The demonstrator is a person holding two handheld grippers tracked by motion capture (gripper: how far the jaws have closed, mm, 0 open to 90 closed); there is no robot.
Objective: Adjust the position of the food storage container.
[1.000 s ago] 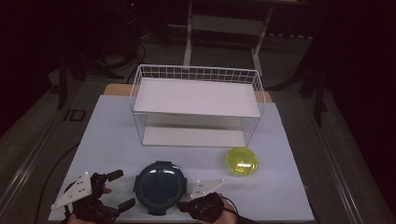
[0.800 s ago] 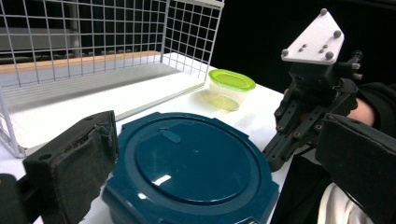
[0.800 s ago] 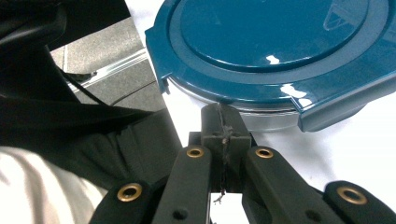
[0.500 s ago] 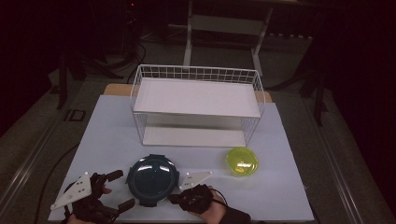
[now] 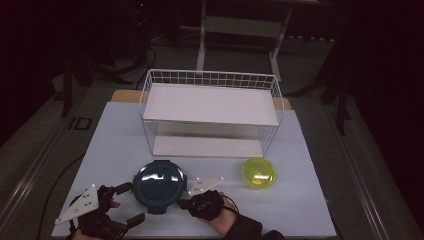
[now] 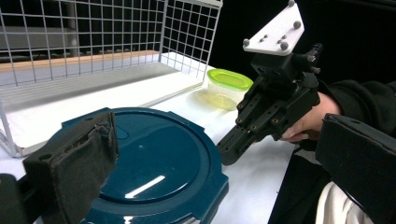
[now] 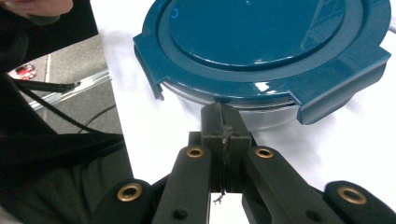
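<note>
Glossy teal plastic on the container lid (image 7: 275, 46), smooth enough to throw back the lights. The small tub (image 6: 227, 86) is translucent yellow-green plastic, shiny too. White-coated wire forms the rack (image 5: 210, 112). The tabletop (image 5: 310, 200) looks matt white. Matt black left gripper (image 6: 210, 154), its pads (image 6: 81, 158) rough and fuzzy.

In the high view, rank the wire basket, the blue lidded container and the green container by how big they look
1. wire basket, largest by far.
2. blue lidded container.
3. green container, smallest; it sits slightly farther back, but the gap looks real.
</note>
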